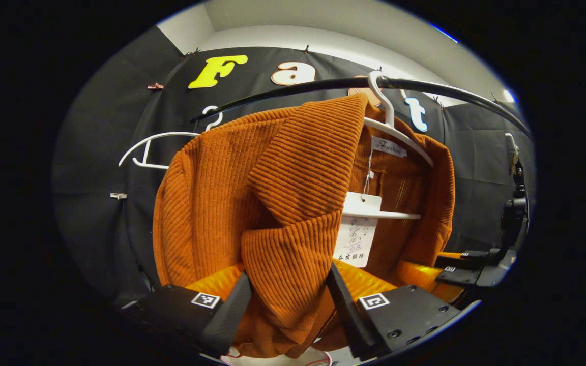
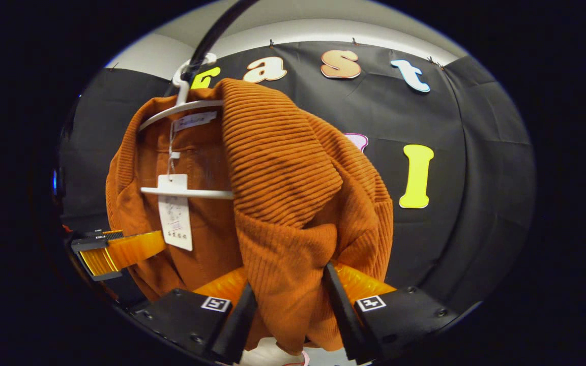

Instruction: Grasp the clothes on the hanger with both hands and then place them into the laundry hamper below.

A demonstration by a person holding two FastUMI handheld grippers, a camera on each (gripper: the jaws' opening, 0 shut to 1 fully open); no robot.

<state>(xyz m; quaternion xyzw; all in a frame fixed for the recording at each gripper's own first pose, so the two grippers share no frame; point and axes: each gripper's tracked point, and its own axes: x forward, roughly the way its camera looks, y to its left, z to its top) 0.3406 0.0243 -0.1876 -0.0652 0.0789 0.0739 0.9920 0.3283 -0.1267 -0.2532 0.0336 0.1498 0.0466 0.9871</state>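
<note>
2 grippers pinch the orange ribbed garment [image 1: 252, 193], which hangs on a white hanger [image 1: 392, 127] from the black rail [image 1: 323, 84]: the left gripper [image 1: 288, 300] clamps its left fold, the right gripper [image 2: 285, 300] its right fold, fingers pressing cloth

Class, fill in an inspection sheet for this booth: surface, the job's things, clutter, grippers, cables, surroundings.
Surface: nothing seen.
Job's things: orange ribbed knit garment hangs on a white plastic hanger from a black rail; a white paper tag dangles inside it.
Clutter: an empty white hanger on the same rail.
Grippers: left gripper has garment fabric between its fingers; right gripper likewise. Whether the fingers press the fabric cannot be told.
Cables: nothing seen.
Surroundings: black cloth wall, pale wall above.
</note>
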